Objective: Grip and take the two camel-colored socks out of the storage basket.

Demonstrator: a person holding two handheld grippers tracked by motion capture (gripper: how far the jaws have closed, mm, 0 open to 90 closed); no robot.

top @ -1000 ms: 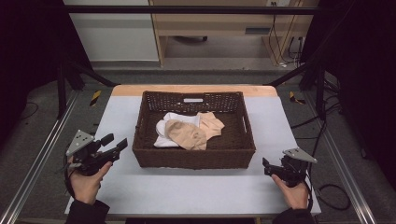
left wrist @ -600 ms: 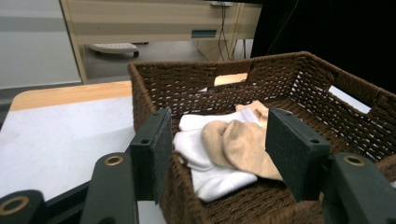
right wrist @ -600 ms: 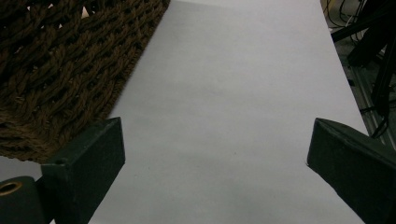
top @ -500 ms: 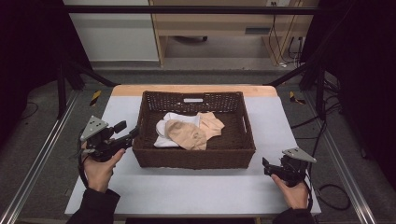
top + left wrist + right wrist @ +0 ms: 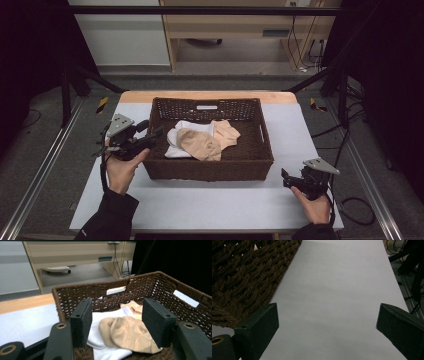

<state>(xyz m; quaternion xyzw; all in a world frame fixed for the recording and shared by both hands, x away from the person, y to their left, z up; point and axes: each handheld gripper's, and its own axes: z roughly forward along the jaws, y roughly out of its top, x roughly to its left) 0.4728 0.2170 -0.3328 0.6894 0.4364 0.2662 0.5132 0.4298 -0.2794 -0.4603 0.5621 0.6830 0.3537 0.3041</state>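
At the basket's (image 5: 210, 167) left rim now, the left gripper (image 5: 155, 134) (fingers wide), nearer the socks (image 5: 200, 142).

Black claw (image 5: 116, 327) blocks, brass-ringed screw holes, dark sleeves (image 5: 112, 215).

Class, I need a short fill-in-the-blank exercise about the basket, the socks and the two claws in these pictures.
1. The socks lie inside the woven ____.
2. The left claw is at the basket's rim with its jaws ____.
3. The right claw hovers over the bare ____.
4. The sock on top is beige; the one beneath is ____.

Missing words: basket; open; table; white
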